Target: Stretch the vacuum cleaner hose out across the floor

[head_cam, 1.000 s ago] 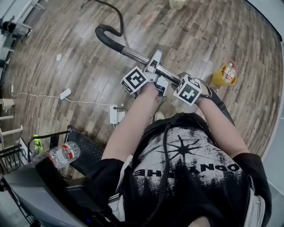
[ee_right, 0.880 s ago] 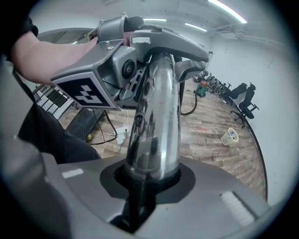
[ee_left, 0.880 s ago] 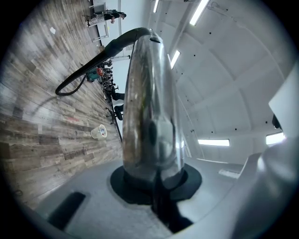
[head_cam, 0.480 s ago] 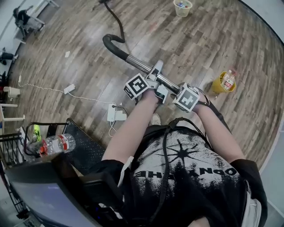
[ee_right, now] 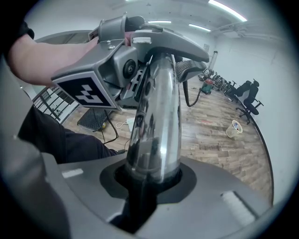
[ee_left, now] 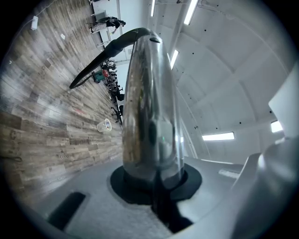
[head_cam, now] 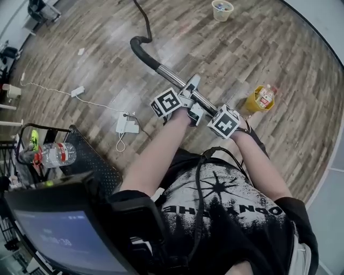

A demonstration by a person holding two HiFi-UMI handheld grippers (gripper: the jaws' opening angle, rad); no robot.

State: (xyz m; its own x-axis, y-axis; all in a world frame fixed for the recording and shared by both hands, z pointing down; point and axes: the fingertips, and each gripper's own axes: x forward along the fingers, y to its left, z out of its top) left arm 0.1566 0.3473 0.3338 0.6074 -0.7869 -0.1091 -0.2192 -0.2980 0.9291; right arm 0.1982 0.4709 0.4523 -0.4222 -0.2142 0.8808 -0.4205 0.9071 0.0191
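Note:
The vacuum's chrome wand (head_cam: 172, 76) runs diagonally above the wood floor, with a black curved handle (head_cam: 138, 45) at its far end. From there the black hose (head_cam: 143, 12) trails away across the floor. My left gripper (head_cam: 188, 90) is shut on the wand at mid length. My right gripper (head_cam: 236, 119) is shut on it lower down, close to the person's body. In the left gripper view the tube (ee_left: 152, 116) rises from between the jaws toward the handle (ee_left: 93, 65). The right gripper view shows the tube (ee_right: 156, 130) running up to the left gripper (ee_right: 117, 70).
A yellow bin (head_cam: 258, 99) holding a bottle stands right of the wand, and a clear cup (head_cam: 222, 9) stands far ahead. A white power strip (head_cam: 122, 124) with its cord lies left. A black cart (head_cam: 91, 158) with a water bottle (head_cam: 54, 154) and a screen (head_cam: 59, 236) sit at lower left.
Both grippers have carried the wand along over the floor, and the floor things have slid past in the view. The hose now runs straighter away from the handle. Both grips look the same.

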